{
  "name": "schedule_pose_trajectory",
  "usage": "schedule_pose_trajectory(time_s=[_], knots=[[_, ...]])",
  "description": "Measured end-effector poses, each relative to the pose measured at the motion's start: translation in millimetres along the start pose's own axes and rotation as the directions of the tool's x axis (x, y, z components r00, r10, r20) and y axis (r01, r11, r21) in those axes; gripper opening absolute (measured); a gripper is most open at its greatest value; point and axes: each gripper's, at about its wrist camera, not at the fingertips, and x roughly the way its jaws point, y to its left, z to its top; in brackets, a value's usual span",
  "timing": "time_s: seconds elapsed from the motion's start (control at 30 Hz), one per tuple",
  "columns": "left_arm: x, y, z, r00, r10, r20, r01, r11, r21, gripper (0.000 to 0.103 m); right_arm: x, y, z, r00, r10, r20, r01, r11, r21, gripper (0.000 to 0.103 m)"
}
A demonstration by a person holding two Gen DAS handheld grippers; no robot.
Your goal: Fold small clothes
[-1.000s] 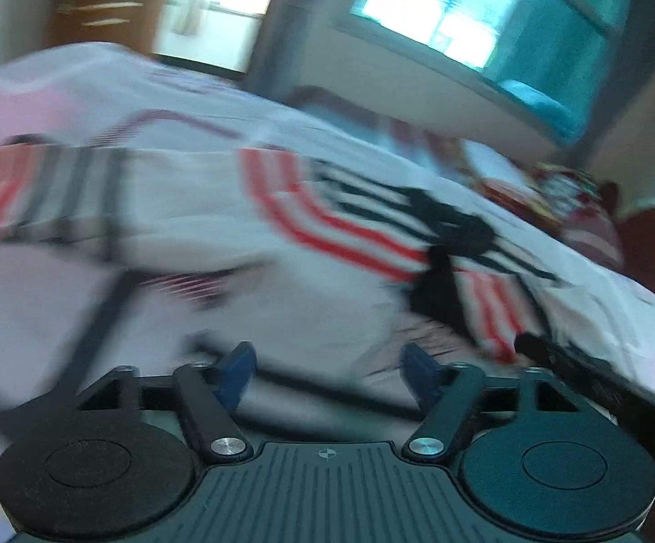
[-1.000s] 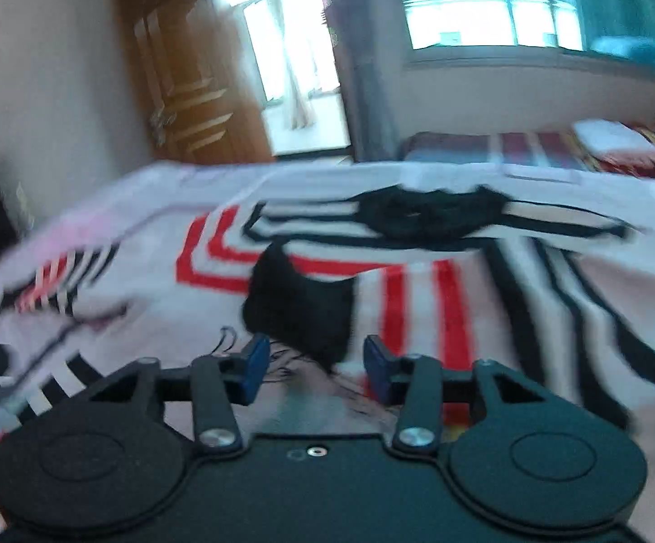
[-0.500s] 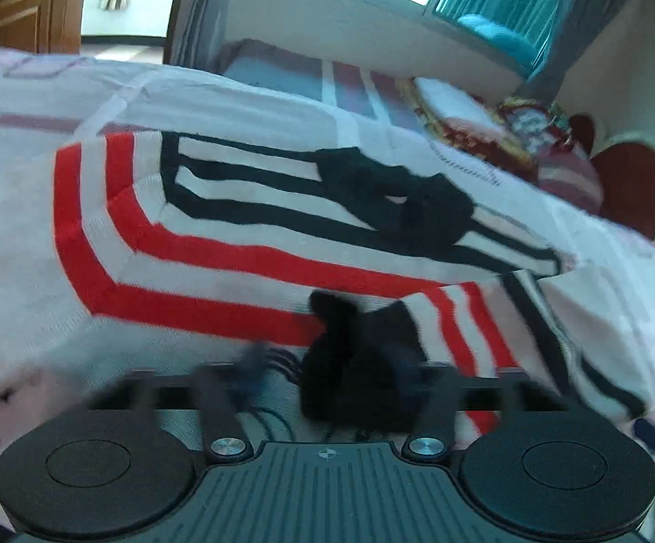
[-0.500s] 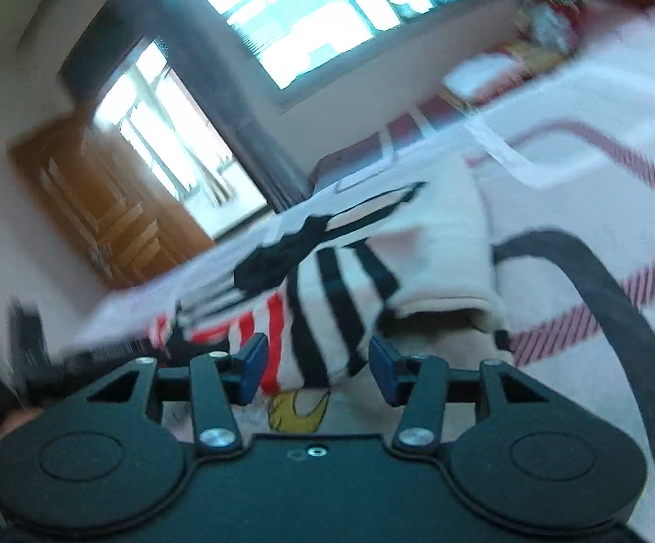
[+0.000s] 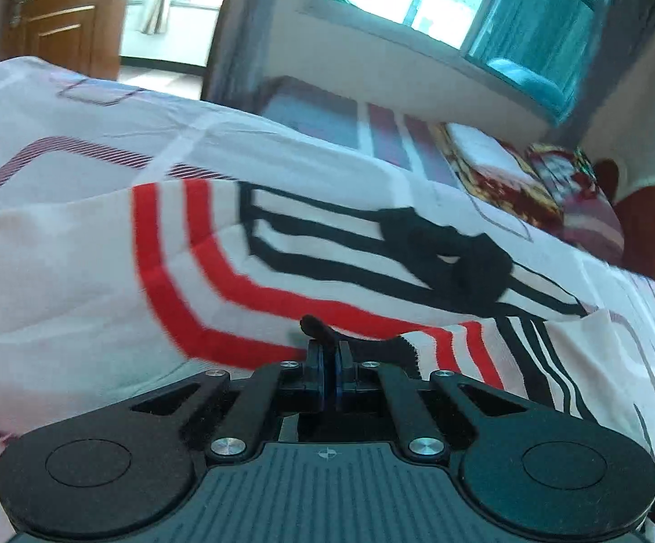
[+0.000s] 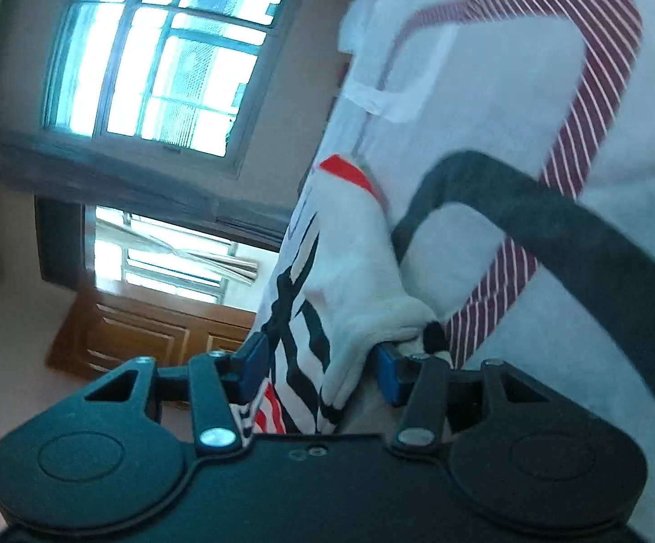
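Note:
A small white sweater with red and black stripes (image 5: 255, 267) lies spread on the bed, its black collar (image 5: 445, 253) to the right. My left gripper (image 5: 329, 375) is shut on a black cuff or hem edge (image 5: 316, 328) at the sweater's near side. In the right wrist view the camera is rolled sideways; my right gripper (image 6: 320, 369) is open, and a white folded part of the sweater (image 6: 354, 298) lies between its blue pads without being pinched.
The bed sheet (image 5: 101, 126) is white with maroon striped squares. A dark curved line printed on the sheet (image 6: 553, 235) crosses the right wrist view. Folded bedding and pillows (image 5: 531, 181) lie at the bed's far end. A wooden door (image 5: 56, 9) and windows stand behind.
My left gripper has closed on the sweater's black edge; it was open a second ago. My right gripper has rolled sideways and moved to the sweater's white edge, staying open.

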Motion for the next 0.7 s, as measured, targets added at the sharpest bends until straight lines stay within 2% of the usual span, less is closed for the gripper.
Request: schedule_pose_trajectory(time_s=[0.17, 0.23, 0.27, 0.3, 0.37, 0.4, 0.43, 0.47, 0.53, 0.6, 0.7], knots=[[5, 6, -9, 1.0, 0.008, -0.029, -0.008, 1.0, 0.0, 0.004, 2, -13, 4, 0.999, 0.041, 0.024, -0.043, 0.994, 0.105, 0.047], [2, 6, -7, 1.0, 0.007, -0.016, -0.007, 1.0, -0.002, 0.004, 3, -14, 7, 0.999, 0.041, 0.028, -0.044, 0.992, 0.118, 0.027], [1, 7, -6, 1.0, 0.007, -0.01, -0.007, 1.0, -0.001, 0.004, 4, -13, 7, 0.999, 0.049, 0.02, -0.051, 0.993, 0.104, 0.008], [1, 6, -6, 1.0, 0.016, -0.014, -0.016, 1.0, 0.012, 0.004, 4, -11, 7, 0.999, 0.048, 0.02, -0.05, 0.995, 0.083, 0.007], [6, 6, -8, 0.999, 0.04, -0.033, -0.039, 0.998, 0.041, 0.004, 6, -3, 7, 0.999, -0.044, -0.004, 0.044, 0.999, -0.005, 0.007], [8, 6, -10, 0.998, 0.046, -0.04, -0.044, 0.998, 0.048, 0.004, 13, -2, 7, 0.991, -0.134, -0.03, 0.132, 0.99, -0.056, 0.004], [9, 5, -11, 0.998, 0.049, -0.035, -0.047, 0.997, 0.061, 0.004, 19, -3, 6, 0.981, -0.185, -0.05, 0.179, 0.979, -0.101, 0.001], [8, 3, -11, 0.998, 0.054, -0.032, -0.051, 0.996, 0.074, 0.004, 19, 2, 6, 0.98, -0.195, -0.052, 0.186, 0.973, -0.135, 0.002], [7, 1, -12, 0.998, 0.06, -0.027, -0.058, 0.994, 0.094, 0.004, 11, 25, 6, 0.976, -0.215, -0.028, 0.199, 0.941, -0.272, 0.014], [5, 1, -12, 0.998, 0.059, -0.024, -0.056, 0.993, 0.099, 0.004, -4, 40, 5, 0.985, -0.17, -0.007, 0.155, 0.913, -0.377, 0.024], [4, 2, -13, 0.998, 0.058, -0.021, -0.056, 0.994, 0.094, 0.004, 4, 57, 16, 0.989, -0.145, 0.009, 0.132, 0.869, -0.477, 0.023]])
